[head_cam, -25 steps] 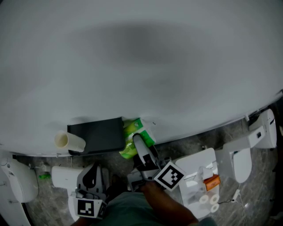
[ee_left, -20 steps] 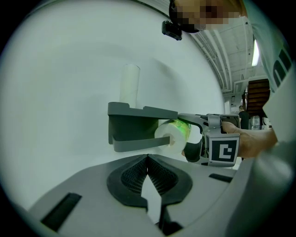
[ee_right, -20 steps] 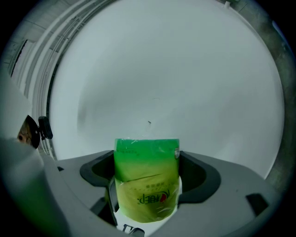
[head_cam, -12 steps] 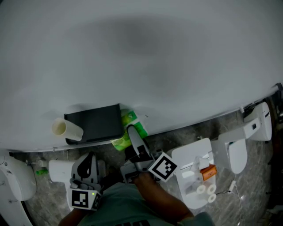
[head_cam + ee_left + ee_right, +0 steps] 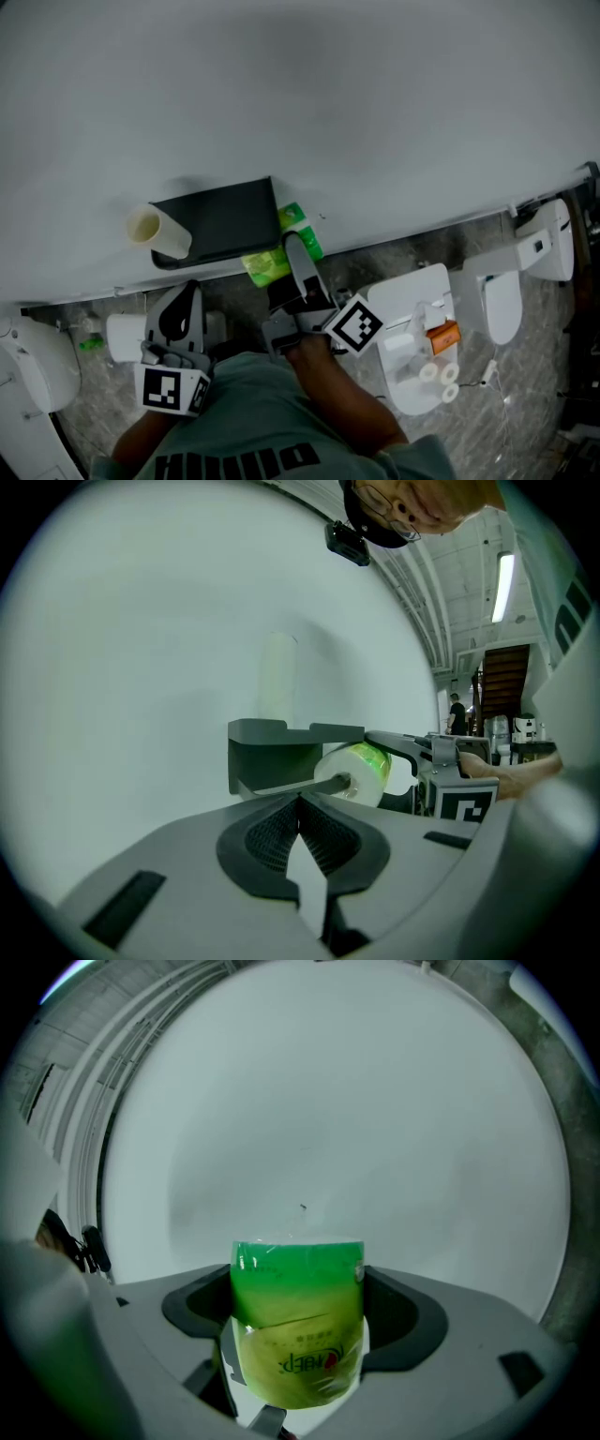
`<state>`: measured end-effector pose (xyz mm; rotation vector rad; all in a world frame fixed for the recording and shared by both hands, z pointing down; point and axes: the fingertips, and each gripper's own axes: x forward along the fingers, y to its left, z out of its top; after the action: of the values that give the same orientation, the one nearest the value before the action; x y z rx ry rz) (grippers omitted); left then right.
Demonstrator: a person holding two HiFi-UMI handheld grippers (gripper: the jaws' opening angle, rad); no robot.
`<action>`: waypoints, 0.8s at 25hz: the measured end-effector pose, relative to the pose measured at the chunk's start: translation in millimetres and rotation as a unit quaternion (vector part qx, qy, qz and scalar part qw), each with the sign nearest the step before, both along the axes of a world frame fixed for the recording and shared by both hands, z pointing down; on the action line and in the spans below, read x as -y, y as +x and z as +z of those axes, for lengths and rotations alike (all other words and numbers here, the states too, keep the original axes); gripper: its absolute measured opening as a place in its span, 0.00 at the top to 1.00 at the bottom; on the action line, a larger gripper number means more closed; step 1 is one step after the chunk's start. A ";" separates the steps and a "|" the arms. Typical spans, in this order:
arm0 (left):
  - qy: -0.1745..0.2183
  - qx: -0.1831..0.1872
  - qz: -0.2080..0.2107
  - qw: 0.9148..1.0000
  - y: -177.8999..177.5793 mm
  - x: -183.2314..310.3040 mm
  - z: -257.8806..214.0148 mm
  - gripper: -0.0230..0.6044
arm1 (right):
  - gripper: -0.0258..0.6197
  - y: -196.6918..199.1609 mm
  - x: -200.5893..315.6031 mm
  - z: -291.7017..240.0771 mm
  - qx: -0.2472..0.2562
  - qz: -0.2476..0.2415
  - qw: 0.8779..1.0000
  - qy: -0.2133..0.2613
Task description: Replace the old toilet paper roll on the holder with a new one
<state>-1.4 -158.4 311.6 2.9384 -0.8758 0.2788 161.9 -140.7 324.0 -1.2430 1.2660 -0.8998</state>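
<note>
A dark grey holder (image 5: 225,220) is fixed to the white wall. A bare cardboard tube (image 5: 155,230) rests on its top left end. My right gripper (image 5: 298,267) is shut on a new roll in green wrapping (image 5: 281,251), held at the holder's right end. In the left gripper view the new roll (image 5: 361,771) sits at the tip of the holder's rod (image 5: 300,785), with the tube (image 5: 278,677) pale above the holder (image 5: 281,747). In the right gripper view the green roll (image 5: 298,1321) fills the gap between the jaws. My left gripper (image 5: 178,319) hangs below the holder, jaws shut and holding nothing.
White toilets stand on the grey stone floor: one (image 5: 412,347) at lower right with an orange item and small rolls (image 5: 441,375) on it, another (image 5: 525,281) further right, one (image 5: 28,384) at the left edge. A person (image 5: 457,714) stands far off.
The right gripper has kept hold of the green roll and brought it up against the holder's right end. The left gripper has risen slightly towards the holder.
</note>
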 end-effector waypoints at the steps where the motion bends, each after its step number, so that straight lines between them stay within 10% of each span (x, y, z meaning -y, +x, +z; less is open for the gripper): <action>1: -0.002 0.001 0.004 1.000 -0.5 0.6 0.1 0.96 | 0.31 -0.6 -1.2 0.5 0.003 0.002 1.000 0.001; 20: -0.011 0.003 0.044 0.999 1.4 6.4 2.7 0.96 | 0.31 -12.9 -12.5 5.4 0.024 0.022 0.999 0.010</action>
<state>0.0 -164.8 314.3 2.9622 -0.7389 0.3011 149.0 -128.2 329.4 -1.2223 1.2014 -0.8784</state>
